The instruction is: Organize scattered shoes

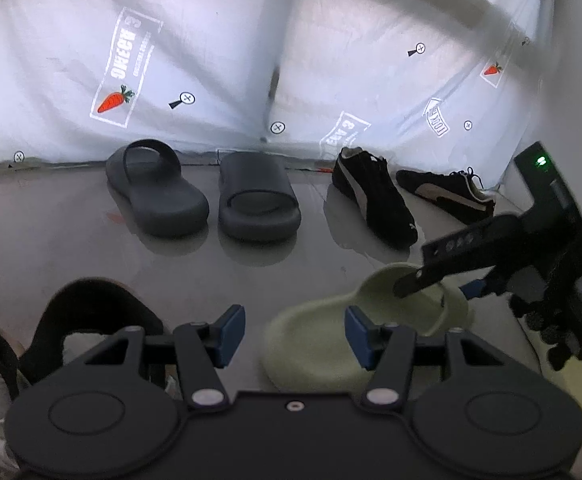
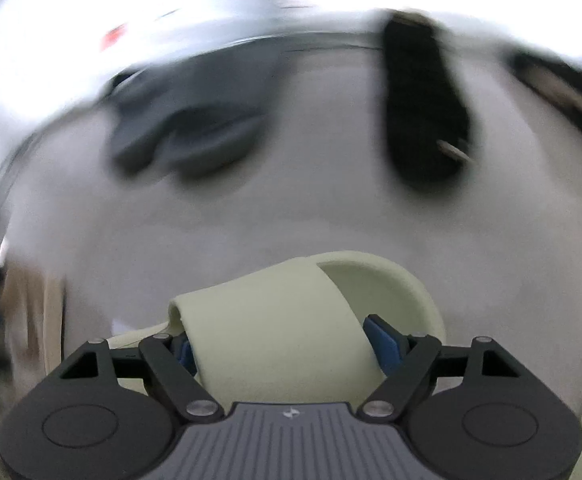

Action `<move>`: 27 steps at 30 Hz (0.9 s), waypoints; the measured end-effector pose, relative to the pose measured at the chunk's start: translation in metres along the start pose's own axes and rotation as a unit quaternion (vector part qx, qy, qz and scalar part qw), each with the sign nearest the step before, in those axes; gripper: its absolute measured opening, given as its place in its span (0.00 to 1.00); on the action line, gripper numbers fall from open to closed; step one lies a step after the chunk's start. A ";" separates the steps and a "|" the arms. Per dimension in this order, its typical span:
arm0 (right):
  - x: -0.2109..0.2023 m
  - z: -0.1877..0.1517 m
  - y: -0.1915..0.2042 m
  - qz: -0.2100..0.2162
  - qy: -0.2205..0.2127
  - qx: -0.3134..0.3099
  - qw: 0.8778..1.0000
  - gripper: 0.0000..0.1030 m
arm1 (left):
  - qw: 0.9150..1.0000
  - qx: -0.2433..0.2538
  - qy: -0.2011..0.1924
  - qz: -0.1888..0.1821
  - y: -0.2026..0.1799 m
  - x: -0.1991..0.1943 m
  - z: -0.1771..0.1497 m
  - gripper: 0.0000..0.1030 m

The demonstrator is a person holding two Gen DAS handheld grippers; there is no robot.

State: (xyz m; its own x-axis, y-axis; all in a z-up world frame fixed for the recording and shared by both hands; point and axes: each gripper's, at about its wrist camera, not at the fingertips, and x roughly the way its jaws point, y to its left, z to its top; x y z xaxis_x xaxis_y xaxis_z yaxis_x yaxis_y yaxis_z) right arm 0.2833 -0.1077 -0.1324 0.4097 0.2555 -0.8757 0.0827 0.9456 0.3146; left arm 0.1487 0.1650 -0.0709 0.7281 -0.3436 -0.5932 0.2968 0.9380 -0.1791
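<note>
Pale green slipper [image 2: 291, 344] sits between the right claw's [image 2: 291, 346] half-closed pads, while the left claw [image 1: 295, 334] hangs open, empty.

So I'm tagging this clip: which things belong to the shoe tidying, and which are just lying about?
Job:
- pale green slide, strap between the right claw fingers
- grey slides
- black sneakers
- left claw, empty

Lying about:
- printed sheet
- floor
</note>
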 end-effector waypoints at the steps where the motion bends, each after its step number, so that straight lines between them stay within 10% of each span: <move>1: -0.003 -0.001 -0.004 0.005 0.003 0.030 1.000 0.81 | 1.000 -0.001 0.002 -0.001 0.000 0.001 0.000 0.54; 7: -0.021 -0.015 -0.020 0.073 0.030 0.067 0.995 0.81 | 1.000 0.001 0.017 -0.007 -0.001 0.007 0.000 0.55; 14: -0.054 -0.046 -0.008 0.084 -0.044 -0.213 0.972 0.90 | 1.000 0.012 0.025 -0.014 -0.007 0.011 0.001 0.55; 22: -0.035 -0.060 -0.018 0.160 0.015 -0.089 0.983 0.90 | 1.000 -0.014 0.012 0.010 0.002 0.002 0.002 0.55; 27: -0.040 -0.070 -0.025 0.234 0.086 -0.048 0.967 0.90 | 1.000 -0.019 0.008 0.015 0.004 -0.001 0.003 0.55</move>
State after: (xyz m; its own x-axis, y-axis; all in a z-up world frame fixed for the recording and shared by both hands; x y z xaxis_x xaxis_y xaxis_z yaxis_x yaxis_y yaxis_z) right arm 0.2008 -0.1276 -0.1311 0.2230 0.6827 -0.6959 -0.1639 0.7299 0.6636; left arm 0.1513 0.1693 -0.0692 0.7262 -0.3140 -0.6116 0.2505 0.9493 -0.1900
